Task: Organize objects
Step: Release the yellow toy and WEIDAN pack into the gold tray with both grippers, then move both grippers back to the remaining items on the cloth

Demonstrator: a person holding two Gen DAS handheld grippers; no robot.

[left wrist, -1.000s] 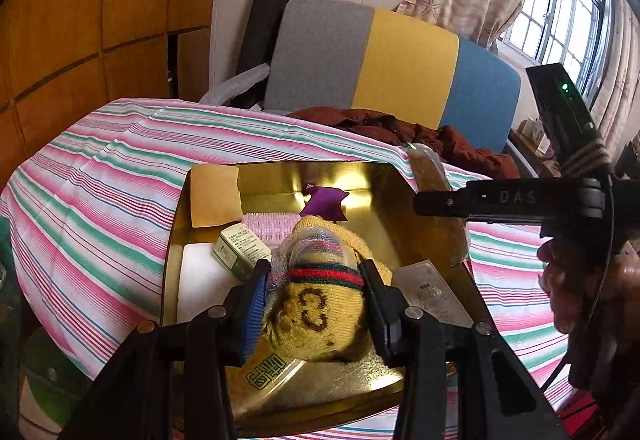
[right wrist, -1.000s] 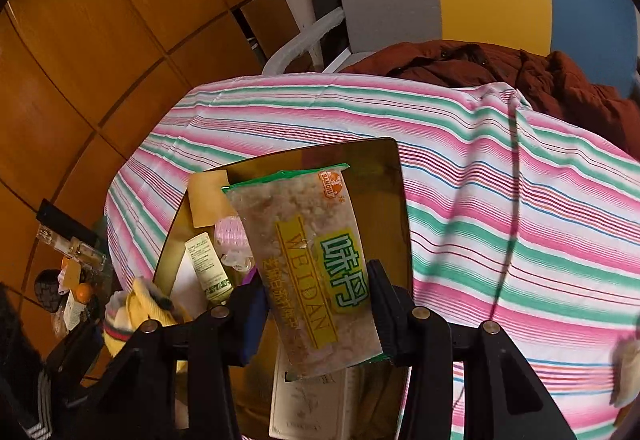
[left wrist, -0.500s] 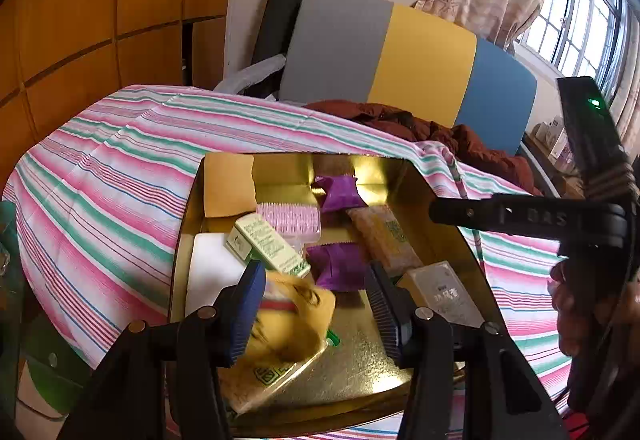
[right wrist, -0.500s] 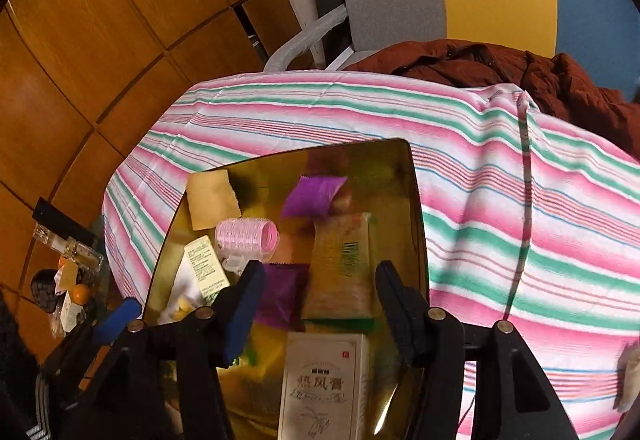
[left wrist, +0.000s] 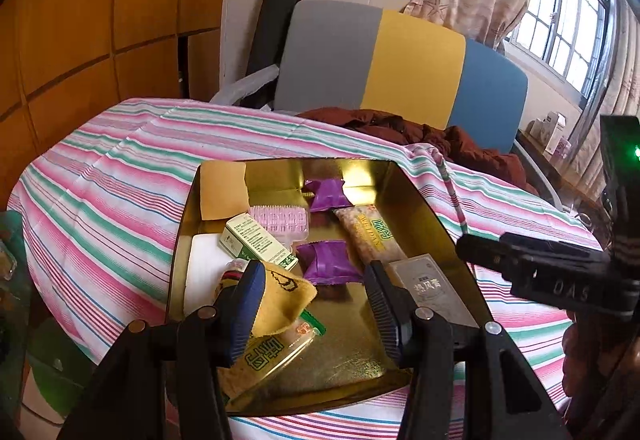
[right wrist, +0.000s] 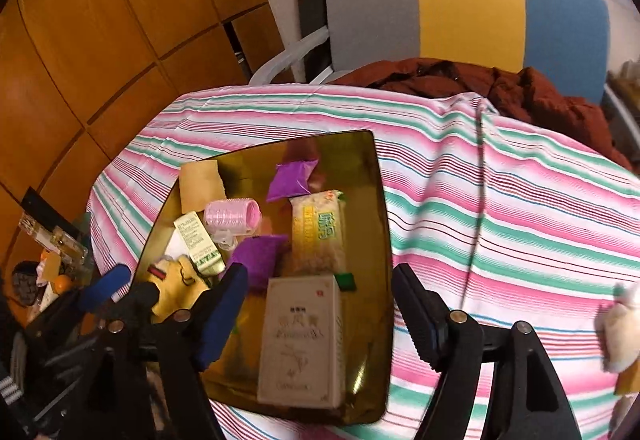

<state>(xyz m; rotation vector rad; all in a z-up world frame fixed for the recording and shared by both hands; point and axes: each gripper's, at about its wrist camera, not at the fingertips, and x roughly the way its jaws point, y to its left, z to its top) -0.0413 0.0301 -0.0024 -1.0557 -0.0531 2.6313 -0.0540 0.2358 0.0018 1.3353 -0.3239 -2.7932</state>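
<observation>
A gold tray (left wrist: 424, 208) (right wrist: 382, 224) lies on the striped tablecloth. In it lie a yellow knitted sock (left wrist: 280, 300) (right wrist: 180, 286), a WEIDAN snack pack (left wrist: 372, 236) (right wrist: 318, 236), two purple sachets (left wrist: 326, 260) (right wrist: 290, 176), a pink hair roller (left wrist: 278, 220) (right wrist: 232, 216), a green-and-white box (left wrist: 256, 242) (right wrist: 198, 242), a grey carton (left wrist: 430, 290) (right wrist: 302, 336) and a tan card (left wrist: 222, 190). My left gripper (left wrist: 316, 304) is open above the tray's near end, its left finger beside the sock. My right gripper (right wrist: 320, 316) is open and empty over the carton.
A grey, yellow and blue chair back (left wrist: 400, 60) with a brown garment (right wrist: 480, 80) stands behind the table. Wood panelling (left wrist: 80, 20) is on the left. A cluttered side surface (right wrist: 48, 260) lies at the lower left. A pale object (right wrist: 620, 336) sits at the right edge.
Both grippers have opened. The left one let go of the sock and the right one let go of the WEIDAN pack; both now lie in the tray. Both grippers have pulled back.
</observation>
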